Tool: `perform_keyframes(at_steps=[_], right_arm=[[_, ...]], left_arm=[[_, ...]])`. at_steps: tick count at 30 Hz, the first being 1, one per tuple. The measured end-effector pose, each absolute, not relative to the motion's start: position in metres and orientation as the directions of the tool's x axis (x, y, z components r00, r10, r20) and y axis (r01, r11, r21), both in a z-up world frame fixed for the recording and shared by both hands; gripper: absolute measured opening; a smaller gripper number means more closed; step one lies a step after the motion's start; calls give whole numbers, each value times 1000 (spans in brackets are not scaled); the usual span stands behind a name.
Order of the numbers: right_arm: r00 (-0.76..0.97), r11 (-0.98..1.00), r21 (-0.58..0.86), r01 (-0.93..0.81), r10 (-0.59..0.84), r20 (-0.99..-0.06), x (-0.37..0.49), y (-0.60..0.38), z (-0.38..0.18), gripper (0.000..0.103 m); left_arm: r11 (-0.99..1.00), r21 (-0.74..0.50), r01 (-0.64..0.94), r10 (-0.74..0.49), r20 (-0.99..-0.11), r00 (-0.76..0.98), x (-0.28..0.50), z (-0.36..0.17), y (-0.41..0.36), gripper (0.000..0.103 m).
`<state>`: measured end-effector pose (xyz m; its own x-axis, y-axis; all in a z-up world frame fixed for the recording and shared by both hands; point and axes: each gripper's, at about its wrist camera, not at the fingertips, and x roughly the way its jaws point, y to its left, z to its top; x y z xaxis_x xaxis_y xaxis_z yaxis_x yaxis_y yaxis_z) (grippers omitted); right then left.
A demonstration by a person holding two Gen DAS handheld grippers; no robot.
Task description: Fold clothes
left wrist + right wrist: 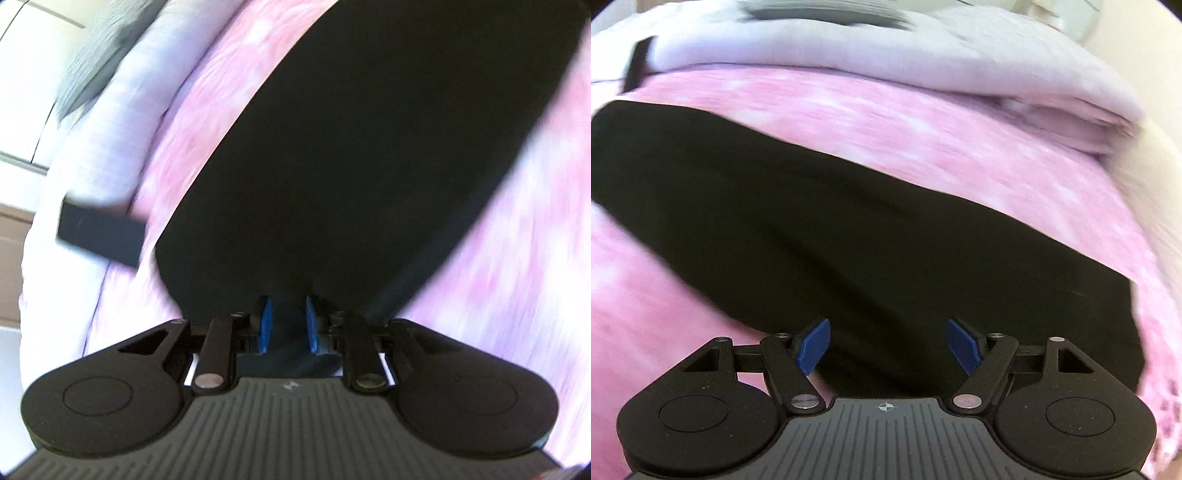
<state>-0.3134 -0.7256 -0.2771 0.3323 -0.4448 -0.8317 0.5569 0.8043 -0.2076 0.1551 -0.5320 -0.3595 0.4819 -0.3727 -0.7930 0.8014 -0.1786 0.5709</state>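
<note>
The black garment (pixel 351 166) is lying spread flat on a bed, on top of a pink mottled blanket (pixel 207 122) that is showing on both sides of it. In the right wrist view the garment (pixel 849 240) is running as a long dark band across the blanket (pixel 886 118), from the left edge of the picture down toward the lower right, where it is ending in a squared-off end. Beyond the blanket, toward the far edge of the bed, a pale lilac cover (pixel 923 55) is lying in soft folds, and something grey (pixel 827 14) is resting on it, too blurred to name. In the left wrist view the same lilac cover (pixel 110 129) is lying along the left, with the grey thing (pixel 99 62) on it and a small black rectangular thing (pixel 99 236) sitting near its edge, just beside the blanket.

The left tongs (pixel 289 319) are hanging over one end of the garment, their blue pads (pixel 265 321) standing a narrow gap apart; dark cloth is showing in that gap, but whether the pads are pressing on it I cannot tell. The right tongs (pixel 888 345) are released, the blue pads (pixel 814 345) standing wide apart above the garment's near edge, gripping nothing. Both views are smeared by motion.
</note>
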Motion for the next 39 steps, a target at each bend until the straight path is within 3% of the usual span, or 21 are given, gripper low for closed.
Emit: perform_keyframes(at_steps=[3, 6, 8, 13, 14, 15, 24, 30, 36, 37, 39], right_arm=[[394, 862, -160, 482, -376, -838, -249, -672, -278, 74], [467, 929, -173, 328, -319, -825, -192, -622, -282, 74], [506, 955, -201, 220, -287, -813, -161, -595, -288, 74], [548, 967, -245, 64, -239, -802, -104, -573, -312, 74], [547, 968, -245, 58, -236, -803, -96, -571, -315, 74], [548, 968, -247, 50, -233, -804, -89, -572, -318, 74], [600, 945, -316, -89, -202, -774, -57, -534, -319, 74], [630, 884, -403, -236, -177, -756, -12, -487, -344, 73], [672, 776, -533, -336, -199, -713, 20, -463, -374, 73], [679, 766, -545, -342, -200, -707, 23, -463, -375, 71], [673, 760, -551, -346, -208, -710, 31, -466, -378, 21]], left_arm=[[-200, 594, 779, -433, -767, 474, 173, -352, -496, 21], [-315, 651, 691, -519, -728, 449, 173, -360, -473, 33], [-397, 665, 632, -550, -724, 416, 170, -372, -463, 33], [-454, 698, 554, -608, -697, 380, 170, -389, -457, 25], [-452, 694, 560, -606, -700, 378, 170, -389, -458, 6], [-451, 690, 566, -604, -703, 377, 169, -389, -459, 0], [-412, 649, 640, -614, -717, 330, 162, -365, -435, 0], [-303, 619, 725, -573, -725, 381, 187, -360, -435, 24], [-187, 573, 798, -558, -731, 393, 198, -350, -413, 31], [-201, 584, 787, -560, -727, 396, 194, -352, -412, 33], [-239, 619, 748, -576, -711, 404, 187, -359, -414, 36]])
